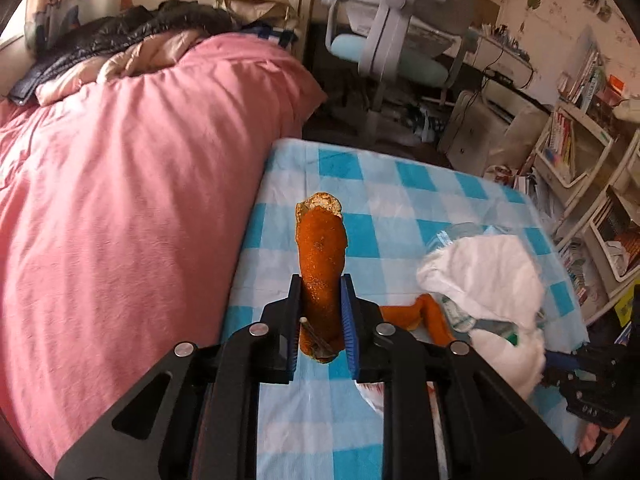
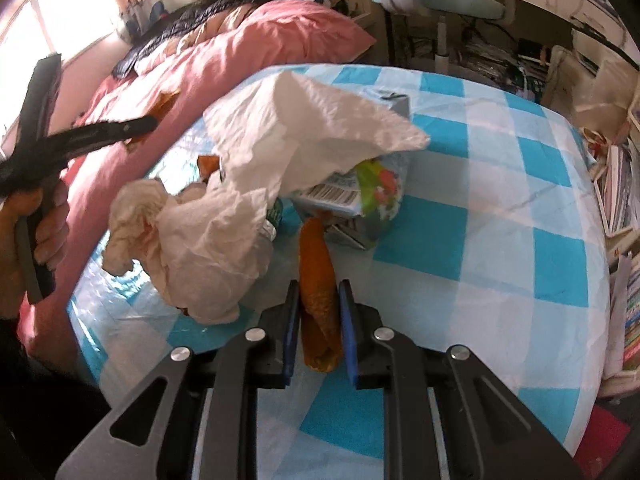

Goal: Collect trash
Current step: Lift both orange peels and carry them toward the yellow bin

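My left gripper (image 1: 320,284) is shut on an orange peel strip (image 1: 322,256) and holds it above the blue checked tablecloth (image 1: 400,200). My right gripper (image 2: 319,292) is shut on another orange peel strip (image 2: 318,280) that reaches toward the trash pile. The pile holds crumpled white tissues (image 2: 224,236), a white plastic bag (image 2: 320,128) and a printed snack wrapper (image 2: 360,192). In the left wrist view the tissues (image 1: 484,268) and more peel (image 1: 424,312) lie to the right. The left gripper shows at the left of the right wrist view (image 2: 52,128).
A bed with a pink duvet (image 1: 120,180) borders the table on the left. A desk chair (image 1: 396,52) stands beyond the table's far edge. Shelves with books (image 1: 576,148) crowd the right side. The table's right half is bare cloth (image 2: 500,220).
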{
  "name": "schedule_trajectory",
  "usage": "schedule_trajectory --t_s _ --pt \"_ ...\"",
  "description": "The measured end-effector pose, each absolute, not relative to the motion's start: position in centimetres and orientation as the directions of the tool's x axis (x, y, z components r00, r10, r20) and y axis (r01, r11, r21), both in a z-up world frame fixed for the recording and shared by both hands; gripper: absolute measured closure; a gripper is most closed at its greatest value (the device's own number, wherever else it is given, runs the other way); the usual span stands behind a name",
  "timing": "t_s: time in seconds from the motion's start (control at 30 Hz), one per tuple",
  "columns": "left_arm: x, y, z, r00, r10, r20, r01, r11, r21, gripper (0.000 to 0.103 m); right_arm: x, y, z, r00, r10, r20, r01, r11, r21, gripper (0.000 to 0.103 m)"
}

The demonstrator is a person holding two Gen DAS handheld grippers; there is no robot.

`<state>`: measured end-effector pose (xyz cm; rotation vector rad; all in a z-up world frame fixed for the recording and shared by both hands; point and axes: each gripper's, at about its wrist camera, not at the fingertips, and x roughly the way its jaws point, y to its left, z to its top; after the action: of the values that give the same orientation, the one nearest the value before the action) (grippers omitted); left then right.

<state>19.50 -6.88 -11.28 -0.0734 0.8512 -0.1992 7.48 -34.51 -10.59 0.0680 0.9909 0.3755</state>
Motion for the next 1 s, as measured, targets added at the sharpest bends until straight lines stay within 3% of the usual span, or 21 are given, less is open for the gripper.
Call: schedule_trajectory --t_s 0.23,0.67,1.0 --pt "14.4 -8.9 -9.1 0.679 -0.202 -0.706 0.201 0.976 -0.087 0.085 6.0 -35.7 -9.2 0.536 0.36 -0.764 -0.238 0.932 0.272 0.083" --pt "5.1 -11.0 -7.6 0.712 -0.221 -0.667 0.232 0.97 -0.074 0.085 -0.1 -35.7 -5.9 0.672 0.44 -0.596 -0.276 0.895 0.35 0.083" --pt "0.5 -11.3 -7.9 0.717 -0.23 -0.658 0.241 0.968 -0.077 0.085 -4.3 -33.9 -6.7 0.656 0.495 -0.569 -0.322 0.866 0.382 0.083"
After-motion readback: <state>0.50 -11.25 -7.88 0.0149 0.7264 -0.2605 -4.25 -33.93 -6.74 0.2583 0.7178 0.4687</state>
